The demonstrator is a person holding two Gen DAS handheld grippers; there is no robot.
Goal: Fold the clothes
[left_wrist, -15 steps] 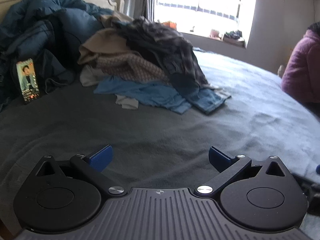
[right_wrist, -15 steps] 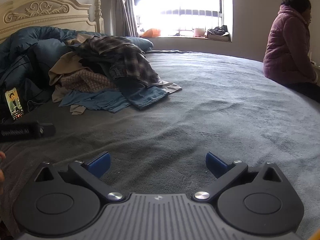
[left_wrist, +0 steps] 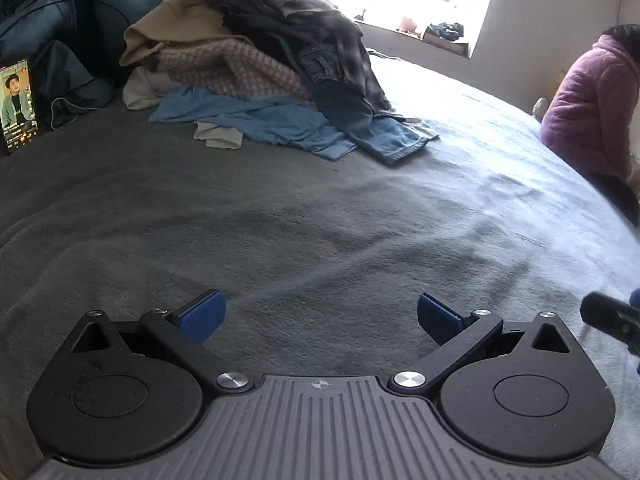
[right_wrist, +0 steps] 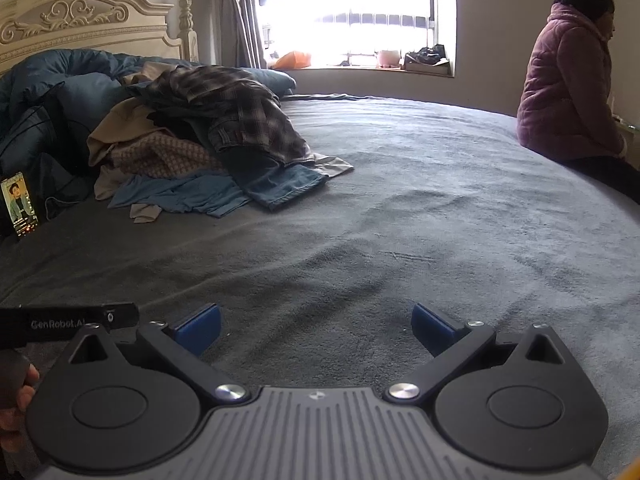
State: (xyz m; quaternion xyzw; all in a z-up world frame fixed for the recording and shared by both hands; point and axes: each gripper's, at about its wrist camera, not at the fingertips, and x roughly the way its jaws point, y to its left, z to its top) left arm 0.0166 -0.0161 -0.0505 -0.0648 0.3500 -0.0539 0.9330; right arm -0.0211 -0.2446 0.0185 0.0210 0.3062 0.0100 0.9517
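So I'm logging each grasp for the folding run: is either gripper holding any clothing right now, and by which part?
Nothing is held. The left gripper and right gripper are open over the bare blanket.

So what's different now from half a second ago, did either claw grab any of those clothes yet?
Not yet. The left claw moved closer to the clothes pile, which looms larger in its view. The right claw barely shifted. Nothing was grabbed or released: both claws stay wide open and empty above the grey blanket. The pile, the phone and the seated person are unchanged.
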